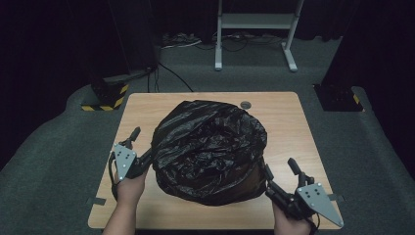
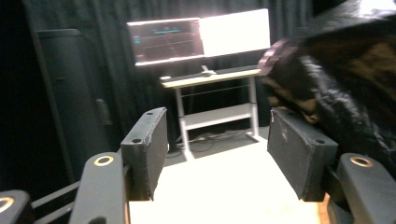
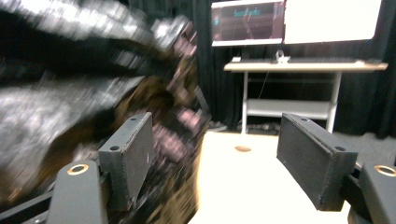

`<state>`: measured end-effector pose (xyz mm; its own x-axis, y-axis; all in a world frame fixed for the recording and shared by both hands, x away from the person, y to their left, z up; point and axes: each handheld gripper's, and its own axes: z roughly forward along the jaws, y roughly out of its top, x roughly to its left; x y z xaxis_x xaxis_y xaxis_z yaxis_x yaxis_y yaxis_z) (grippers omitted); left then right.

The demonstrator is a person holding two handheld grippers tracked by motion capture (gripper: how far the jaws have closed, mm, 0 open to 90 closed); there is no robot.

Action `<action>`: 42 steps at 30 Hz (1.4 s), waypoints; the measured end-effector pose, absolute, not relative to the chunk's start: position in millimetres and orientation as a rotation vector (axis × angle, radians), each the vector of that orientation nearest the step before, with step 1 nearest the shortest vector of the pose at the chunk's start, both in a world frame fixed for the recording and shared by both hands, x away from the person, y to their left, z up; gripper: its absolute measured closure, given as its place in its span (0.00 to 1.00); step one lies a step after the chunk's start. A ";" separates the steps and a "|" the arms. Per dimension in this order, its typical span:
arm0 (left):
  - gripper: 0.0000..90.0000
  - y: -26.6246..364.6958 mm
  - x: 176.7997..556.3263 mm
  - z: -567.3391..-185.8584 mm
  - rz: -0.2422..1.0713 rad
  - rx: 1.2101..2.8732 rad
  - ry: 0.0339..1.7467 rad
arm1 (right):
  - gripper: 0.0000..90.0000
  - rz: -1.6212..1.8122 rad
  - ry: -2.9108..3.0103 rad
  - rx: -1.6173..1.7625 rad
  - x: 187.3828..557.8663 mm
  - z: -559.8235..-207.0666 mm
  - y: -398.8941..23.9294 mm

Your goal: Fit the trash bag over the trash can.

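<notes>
Dark curtains ring our table (image 1: pixel 147 105); the black bag (image 1: pixel 210 149) lies between our open, empty left tongs (image 1: pixel 138 147) and right tongs (image 1: pixel 280 174), both just beside it

High view steeply down; both tongs views low, level, sharing the far desk (image 2: pixel 210 77).

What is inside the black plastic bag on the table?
The black plastic bag bulges in a rounded mound on the table. A brown surface shows at its lower right edge, perhaps a box or bin. What it is, and anything else inside, is covered by the plastic.
</notes>
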<state>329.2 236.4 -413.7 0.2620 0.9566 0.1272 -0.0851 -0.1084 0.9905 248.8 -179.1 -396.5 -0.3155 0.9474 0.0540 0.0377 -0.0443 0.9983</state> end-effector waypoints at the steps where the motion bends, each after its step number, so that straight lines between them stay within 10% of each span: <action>1: 0.43 233.5 327.5 -415.1 1.113 1.358 0.885 | 0.30 1.471 1.458 1.108 249.3 -399.8 -175.4; 17: 0.46 199.7 254.5 -433.0 1.154 1.355 0.779 | 0.31 1.397 1.510 1.072 351.2 -395.4 -188.4; 30: 0.40 208.5 328.1 -424.3 1.124 1.378 0.860 | 0.30 1.406 1.444 1.077 274.5 -400.9 -186.6; 42: 0.43 181.9 269.9 -429.7 1.134 1.362 0.773 | 0.30 1.370 1.490 1.073 340.4 -397.5 -201.8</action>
<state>269.9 181.9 -429.7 0.3171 0.9300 0.1859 -0.1671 -0.1381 0.9762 340.4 -201.8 -397.5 -0.2952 0.9552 -0.0239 0.0559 0.0422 0.9975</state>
